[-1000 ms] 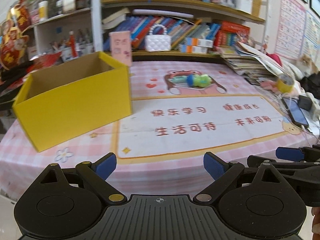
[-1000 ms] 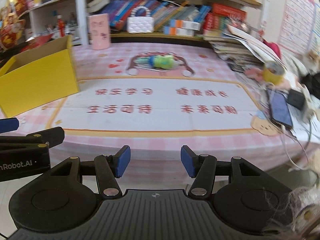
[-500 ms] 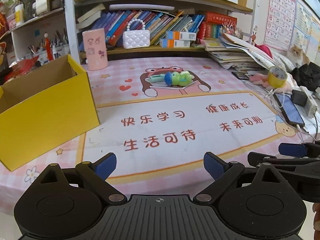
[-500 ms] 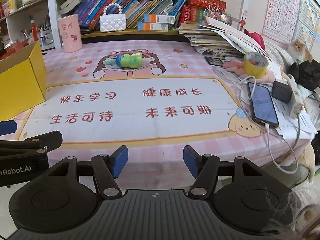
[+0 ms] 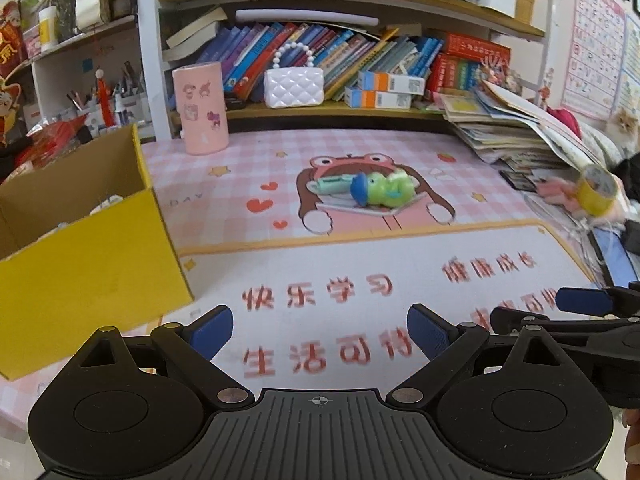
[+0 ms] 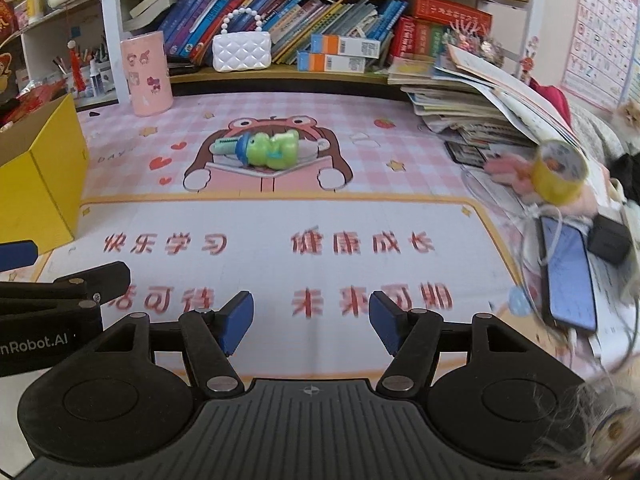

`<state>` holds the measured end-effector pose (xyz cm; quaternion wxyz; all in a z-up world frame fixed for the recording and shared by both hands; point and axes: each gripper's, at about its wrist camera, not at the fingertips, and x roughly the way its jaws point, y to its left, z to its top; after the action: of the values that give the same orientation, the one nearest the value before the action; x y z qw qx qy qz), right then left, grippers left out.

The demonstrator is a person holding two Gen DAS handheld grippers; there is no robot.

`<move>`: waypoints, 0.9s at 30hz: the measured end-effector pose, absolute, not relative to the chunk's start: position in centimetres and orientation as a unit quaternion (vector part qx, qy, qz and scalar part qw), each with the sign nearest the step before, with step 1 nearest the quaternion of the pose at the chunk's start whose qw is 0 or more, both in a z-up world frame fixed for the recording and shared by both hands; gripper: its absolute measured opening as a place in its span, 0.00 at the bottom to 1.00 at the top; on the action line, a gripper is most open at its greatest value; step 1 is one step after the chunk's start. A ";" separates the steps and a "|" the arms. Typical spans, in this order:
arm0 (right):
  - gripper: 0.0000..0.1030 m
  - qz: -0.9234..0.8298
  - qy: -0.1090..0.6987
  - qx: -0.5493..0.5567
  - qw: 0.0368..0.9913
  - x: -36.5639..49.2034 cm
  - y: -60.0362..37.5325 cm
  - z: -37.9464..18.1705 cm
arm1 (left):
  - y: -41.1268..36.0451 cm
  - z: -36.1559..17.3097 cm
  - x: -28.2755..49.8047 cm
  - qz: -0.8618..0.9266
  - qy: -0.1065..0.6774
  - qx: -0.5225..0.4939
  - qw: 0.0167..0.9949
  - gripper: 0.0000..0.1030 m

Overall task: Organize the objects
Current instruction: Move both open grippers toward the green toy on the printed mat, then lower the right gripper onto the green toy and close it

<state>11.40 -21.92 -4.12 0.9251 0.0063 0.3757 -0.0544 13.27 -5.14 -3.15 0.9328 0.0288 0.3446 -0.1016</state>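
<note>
Nearest, the left gripper (image 5: 320, 330) hangs over the mat's (image 5: 360, 248) front edge with its jaws spread wide and nothing between them. Beside it the right gripper (image 6: 311, 322) has just been opening its jaws, which are parted less widely and also empty; the left tool's side, seen from the right wrist, reads "nRobot.AI".

Under both, the mat carries red Chinese lines, somewhat blurred: 快乐学习, 健康成长, 生活可待, 未来可期. Further in, faint letters "DAY" sit on the pink check.

The green toy (image 6: 272, 151) lies on its side on the cartoon figure, well ahead of both grippers and touching neither, roughly centred before the right one. A yellow box (image 5: 80, 248) stands open at left, a phone (image 6: 568, 272) and tape roll (image 6: 558, 178) at right. Beyond are a pink cup (image 5: 200, 108), a white purse (image 5: 293, 87) and a wall alphabet chart (image 5: 596, 36).
</note>
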 end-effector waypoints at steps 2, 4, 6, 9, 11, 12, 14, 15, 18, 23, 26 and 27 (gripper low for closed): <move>0.61 -0.049 0.374 0.004 0.926 12.5 -22.3 -4.1 | -5.4 -3.1 14.3 -0.095 0.344 0.026 0.934 0.93; 0.62 -0.044 0.372 0.002 0.927 13.5 -22.7 -4.0 | -5.7 -2.9 15.2 -0.088 0.341 0.026 0.936 0.93; 0.64 -0.039 0.371 0.002 0.928 14.6 -23.1 -4.0 | -6.0 -2.7 16.2 -0.081 0.337 0.026 0.937 0.93; 0.68 -0.030 0.368 0.000 0.930 16.1 -23.6 -3.9 | -6.5 -2.3 17.6 -0.072 0.331 0.027 0.941 0.93; 0.70 -0.023 0.363 -0.003 0.931 17.3 -23.9 -3.8 | -6.8 -1.9 18.5 -0.065 0.328 0.027 0.942 0.93; 0.72 -0.020 0.361 -0.006 0.932 17.9 -24.0 -3.8 | -6.8 -1.8 18.9 -0.061 0.327 0.026 0.943 0.93; 0.74 -0.014 0.355 -0.010 0.935 19.1 -24.3 -3.8 | -7.0 -1.4 19.8 -0.055 0.324 0.026 0.944 0.93; 0.76 -0.010 0.354 -0.011 0.935 19.7 -24.4 -3.8 | -7.1 -1.2 20.2 -0.053 0.322 0.027 0.945 0.93; 0.78 0.005 0.349 -0.010 0.937 21.8 -24.8 -3.9 | -7.3 -0.7 21.3 -0.041 0.314 0.035 0.948 0.93; 0.86 0.043 0.338 -0.023 0.940 25.3 -24.6 -4.7 | -7.1 -0.1 22.6 -0.010 0.307 0.040 0.951 0.93; 0.87 0.061 0.337 -0.030 0.939 27.6 -24.2 -5.5 | -6.7 0.2 23.1 0.007 0.306 0.040 0.951 0.93; 0.87 0.066 0.337 -0.032 0.939 28.3 -24.0 -5.8 | -6.6 0.3 23.2 0.013 0.306 0.041 0.951 0.93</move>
<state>28.27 -24.04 -5.81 0.9387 -0.0320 0.3368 0.0661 23.24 -6.61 0.34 0.9511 0.0406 0.3059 0.0129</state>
